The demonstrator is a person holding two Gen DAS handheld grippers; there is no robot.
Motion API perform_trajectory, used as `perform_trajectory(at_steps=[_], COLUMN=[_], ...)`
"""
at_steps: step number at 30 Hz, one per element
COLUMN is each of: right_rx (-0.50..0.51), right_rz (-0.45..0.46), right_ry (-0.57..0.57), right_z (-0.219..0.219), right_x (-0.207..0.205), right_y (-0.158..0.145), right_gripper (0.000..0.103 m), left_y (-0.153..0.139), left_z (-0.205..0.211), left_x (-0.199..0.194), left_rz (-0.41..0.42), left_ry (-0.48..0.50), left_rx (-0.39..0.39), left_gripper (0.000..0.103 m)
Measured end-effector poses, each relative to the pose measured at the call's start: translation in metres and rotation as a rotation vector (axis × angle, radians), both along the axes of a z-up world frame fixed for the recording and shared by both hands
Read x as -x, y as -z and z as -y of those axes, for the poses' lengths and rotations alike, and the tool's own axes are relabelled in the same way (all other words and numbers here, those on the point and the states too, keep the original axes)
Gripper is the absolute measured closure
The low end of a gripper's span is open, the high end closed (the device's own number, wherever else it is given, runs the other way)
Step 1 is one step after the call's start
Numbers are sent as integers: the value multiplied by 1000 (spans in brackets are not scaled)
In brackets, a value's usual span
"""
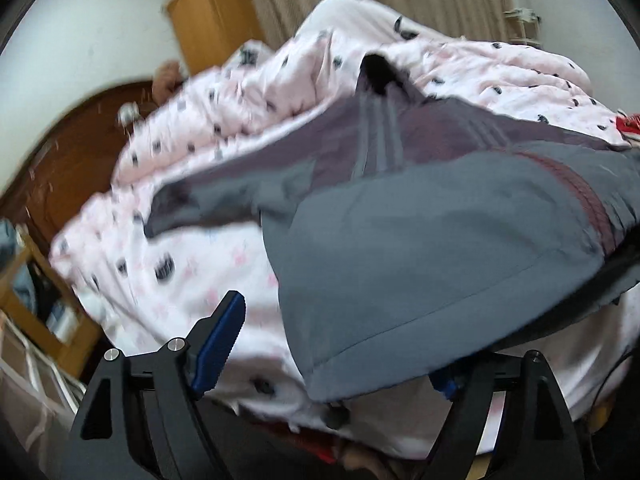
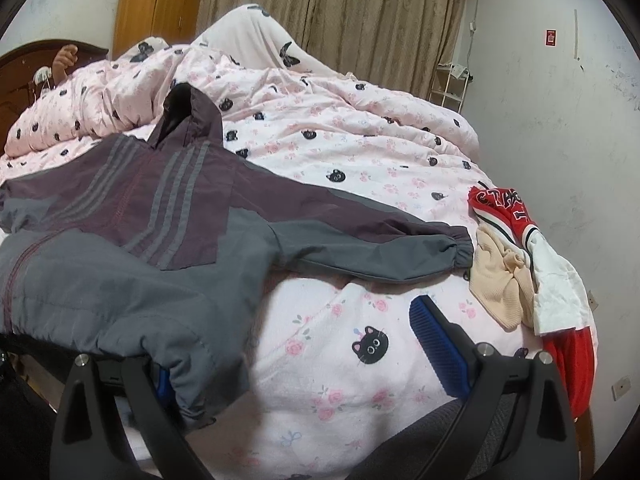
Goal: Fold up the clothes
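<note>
A grey and maroon hooded jacket (image 2: 160, 220) with pale stripes lies spread on the pink cat-print duvet (image 2: 360, 152), one sleeve stretched to the right. In the blurred left wrist view the jacket (image 1: 400, 220) fills the right half. Its grey hem drapes over the right finger of my left gripper (image 1: 336, 340). That gripper's jaws stand wide apart, and the left blue pad (image 1: 220, 340) is bare and clear of the cloth. My right gripper (image 2: 288, 336) is also open wide. The jacket's lower corner covers its left finger, and its right pad (image 2: 436, 344) hovers over bare duvet.
A red and white garment (image 2: 504, 208) and a beige one (image 2: 496, 272) lie heaped at the bed's right edge. A hand (image 2: 64, 60) shows by the dark headboard (image 2: 16, 76). A wooden wardrobe (image 2: 160, 4) and curtains stand behind the bed, a white rack (image 2: 452, 84) by the wall.
</note>
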State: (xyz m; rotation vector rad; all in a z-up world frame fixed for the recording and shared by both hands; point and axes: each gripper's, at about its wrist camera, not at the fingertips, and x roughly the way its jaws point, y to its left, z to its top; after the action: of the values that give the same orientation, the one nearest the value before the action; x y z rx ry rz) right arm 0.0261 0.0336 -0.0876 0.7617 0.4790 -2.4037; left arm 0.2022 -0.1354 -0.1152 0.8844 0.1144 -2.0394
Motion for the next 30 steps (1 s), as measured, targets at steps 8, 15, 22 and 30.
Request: perform_trajectory(at_steps=[8,15,22,30], right_rx=[17,-4,-129,-162], right_rz=[-12,-35,80,14], right_ry=[13,6,-36,76], right_z=[-6,-3,10,-3], right_x=[0,-7,-21,-17], right_y=[-7,-7,26,18], right_gripper=[5,5,5,5], left_y=[-20,-15,-20,-43], left_z=[-1,-5,-4,-7], left_x=[-32,-23,-34,-51], left_rz=[-252,-128,-118,-91], left_ry=[147,69,10,-10], left_rx=[-277,-142,-60,62], left_gripper=[25,25,25,25])
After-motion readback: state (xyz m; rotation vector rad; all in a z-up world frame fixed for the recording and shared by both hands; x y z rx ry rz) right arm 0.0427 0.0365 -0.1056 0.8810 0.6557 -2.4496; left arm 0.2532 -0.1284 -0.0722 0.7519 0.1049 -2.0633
